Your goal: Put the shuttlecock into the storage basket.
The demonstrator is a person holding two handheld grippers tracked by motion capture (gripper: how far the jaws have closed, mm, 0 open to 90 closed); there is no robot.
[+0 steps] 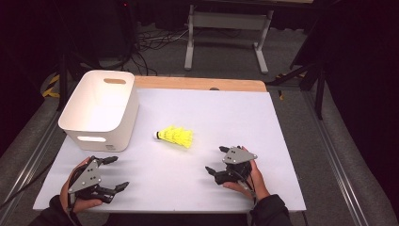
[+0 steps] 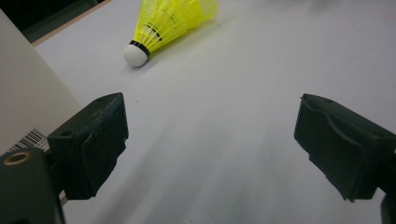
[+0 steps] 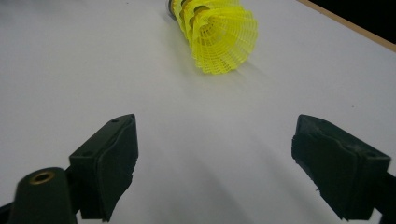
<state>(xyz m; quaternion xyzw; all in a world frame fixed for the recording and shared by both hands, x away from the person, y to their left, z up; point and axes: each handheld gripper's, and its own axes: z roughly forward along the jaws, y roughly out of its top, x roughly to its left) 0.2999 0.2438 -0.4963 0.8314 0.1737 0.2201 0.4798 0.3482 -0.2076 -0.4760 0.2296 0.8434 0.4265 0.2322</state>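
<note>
Two hand-held grippers, jaws spread wide and empty, flank a yellow plastic shuttlecock [image 1: 176, 137] lying on its side mid-table, white cork toward the white plastic bin [image 1: 101, 109]. The right gripper [image 1: 217, 160] looks slightly nearer than the left gripper [image 1: 116, 173], facing the open skirt.

A white table [image 1: 226, 117] bears a yellow shuttlecock [image 1: 176, 137] and a white bin [image 1: 101, 110].

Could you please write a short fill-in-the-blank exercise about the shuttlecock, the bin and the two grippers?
1. The shuttlecock has a ____ skirt.
2. It lies on its ____ on the white table.
3. The white bin stands nearer the ____ gripper.
4. The right gripper has its jaws ____.

Missing words: yellow; side; left; open
</note>
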